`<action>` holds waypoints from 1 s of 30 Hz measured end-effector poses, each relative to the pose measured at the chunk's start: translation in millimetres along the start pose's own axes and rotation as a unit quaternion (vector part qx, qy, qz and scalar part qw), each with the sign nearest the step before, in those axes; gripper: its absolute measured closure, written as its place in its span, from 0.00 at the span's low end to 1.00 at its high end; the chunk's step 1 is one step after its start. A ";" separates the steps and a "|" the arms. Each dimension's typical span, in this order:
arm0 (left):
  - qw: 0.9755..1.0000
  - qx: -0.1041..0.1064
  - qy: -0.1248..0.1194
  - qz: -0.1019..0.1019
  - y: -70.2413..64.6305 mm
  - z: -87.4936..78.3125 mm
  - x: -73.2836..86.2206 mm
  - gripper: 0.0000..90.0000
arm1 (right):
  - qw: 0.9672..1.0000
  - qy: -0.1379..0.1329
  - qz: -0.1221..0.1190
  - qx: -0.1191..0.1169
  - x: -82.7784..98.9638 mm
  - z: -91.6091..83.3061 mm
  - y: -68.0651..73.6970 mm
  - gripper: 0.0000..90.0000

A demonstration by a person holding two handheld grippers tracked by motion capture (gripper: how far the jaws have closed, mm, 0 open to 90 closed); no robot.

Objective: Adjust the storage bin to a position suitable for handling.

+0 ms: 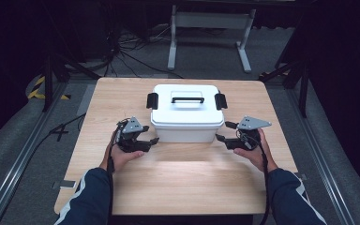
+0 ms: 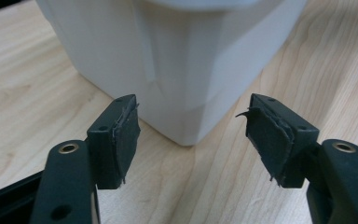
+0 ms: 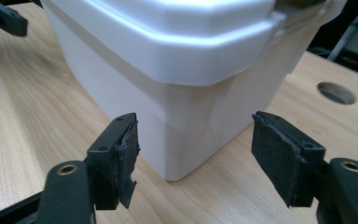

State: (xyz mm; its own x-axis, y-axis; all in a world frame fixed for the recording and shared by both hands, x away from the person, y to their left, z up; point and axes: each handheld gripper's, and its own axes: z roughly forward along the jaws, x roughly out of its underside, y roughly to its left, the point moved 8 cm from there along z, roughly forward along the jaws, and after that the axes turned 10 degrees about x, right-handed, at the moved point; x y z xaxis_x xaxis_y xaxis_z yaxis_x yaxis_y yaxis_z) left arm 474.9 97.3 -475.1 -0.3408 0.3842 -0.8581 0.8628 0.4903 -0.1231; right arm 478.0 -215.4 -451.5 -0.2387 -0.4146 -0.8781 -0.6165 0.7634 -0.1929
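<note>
Nearest the camera in the high view, two dark blue sleeves with white stripes come in from the bottom edge, each hand carrying a gripper over the wooden table (image 1: 178,187). The left gripper (image 1: 153,140) sits just beside the near left corner of the white box (image 1: 186,119), its jaws spread with nothing between them; in the left gripper view its torn black pads (image 2: 127,140) stand apart on either side of that corner of the box (image 2: 182,70), close to it but not touching. The right gripper (image 1: 222,132) mirrors it at the near right corner, jaws likewise spread and empty; in the right gripper view its pads (image 3: 272,151) frame the corner of the box (image 3: 168,121) below the overhanging lid (image 3: 177,42), with a round hole (image 3: 336,93) in the tabletop off to one side. The box stands upright near the middle of the table, towards its far half, lid on, a black handle (image 1: 187,99) lying flat on top and a black latch (image 1: 152,101) at each end. Beyond the table lie grey floor, loose cables (image 1: 136,56) and a white frame's legs (image 1: 208,37).
</note>
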 end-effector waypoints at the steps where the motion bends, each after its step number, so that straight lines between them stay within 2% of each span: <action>1: 1.000 -0.005 -0.008 0.002 0.8 -2.7 -2.5 0.37 | 1.000 -0.002 -0.002 0.001 -1.3 -1.7 -0.5 0.36; 8: 1.000 -0.004 -0.012 -0.002 -1.4 -4.4 -8.9 0.29 | 1.000 -0.011 0.004 -0.002 -13.9 -7.2 -1.4 0.34; 11: 1.000 -0.007 -0.003 0.019 -0.4 -9.8 -11.5 0.28 | 1.000 -0.012 0.000 -0.008 -15.9 -9.5 -1.6 0.33; 12: 1.000 -0.010 -0.005 0.013 1.7 -13.1 -12.0 0.27 | 1.000 -0.012 -0.001 -0.011 -15.5 -10.5 -1.6 0.33; 14: 1.000 -0.017 -0.008 0.004 4.9 -18.9 -12.4 0.28 | 1.000 -0.009 -0.002 -0.010 -14.6 -12.2 -3.8 0.33; 19: 1.000 -0.026 -0.007 0.000 11.2 -25.2 -9.9 0.35 | 1.000 -0.012 0.000 -0.007 -14.6 -17.3 -9.1 0.35; 22: 1.000 -0.023 -0.011 0.000 12.1 -22.7 -11.4 0.34 | 1.000 -0.007 -0.006 -0.010 -17.2 -14.8 -6.7 0.34; 23: 1.000 -0.009 -0.010 -0.002 9.7 -19.7 -12.7 0.33 | 1.000 -0.005 -0.003 -0.014 -17.8 -14.0 -5.3 0.33; 25: 1.000 -0.001 -0.008 -0.004 7.7 -15.9 -13.7 0.31 | 1.000 -0.004 -0.002 -0.019 -18.4 -12.2 -3.6 0.33; 27: 1.000 0.006 -0.004 0.007 6.3 -9.9 -15.3 0.24 | 1.000 0.004 -0.003 -0.026 -17.8 -4.5 -0.2 0.31; 30: 1.000 0.022 -0.002 -0.001 3.9 2.3 -16.3 0.22 | 1.000 0.010 0.001 -0.029 -16.0 1.3 0.9 0.31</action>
State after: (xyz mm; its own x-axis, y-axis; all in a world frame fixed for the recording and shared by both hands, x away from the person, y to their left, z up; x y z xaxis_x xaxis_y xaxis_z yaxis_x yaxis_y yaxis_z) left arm 484.7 91.1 -462.8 -0.3406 0.3803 -0.8599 0.8781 0.4555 -0.1463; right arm 482.2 -207.4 -438.2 -0.2545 -0.4242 -0.8691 -0.6586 0.7341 -0.1655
